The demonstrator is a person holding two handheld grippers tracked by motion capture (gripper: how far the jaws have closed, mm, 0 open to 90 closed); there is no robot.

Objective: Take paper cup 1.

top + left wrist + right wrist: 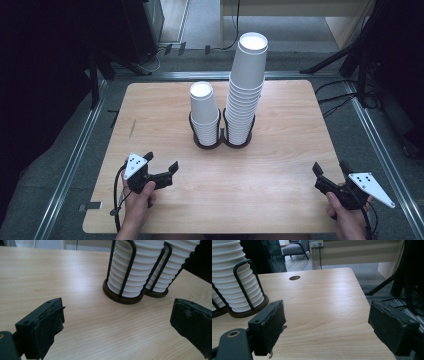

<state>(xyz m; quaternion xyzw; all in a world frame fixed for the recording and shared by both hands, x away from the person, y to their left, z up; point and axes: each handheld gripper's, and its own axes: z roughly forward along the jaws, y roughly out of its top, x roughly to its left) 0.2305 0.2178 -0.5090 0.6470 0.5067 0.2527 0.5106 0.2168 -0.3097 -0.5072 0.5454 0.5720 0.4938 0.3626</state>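
Your left gripper (161, 162) wide apart and empty, your right gripper (330, 168) likewise gaping, both near the table's (280, 170) front edge, well short of two cup stacks (243, 95) in their holder (220, 142).

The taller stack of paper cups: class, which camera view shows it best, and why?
The high view: the taller stack of paper cups shows whole, from open top to holder. The left gripper view shows its lower ribbed cups behind the shorter stack; the right gripper view shows its lower part.
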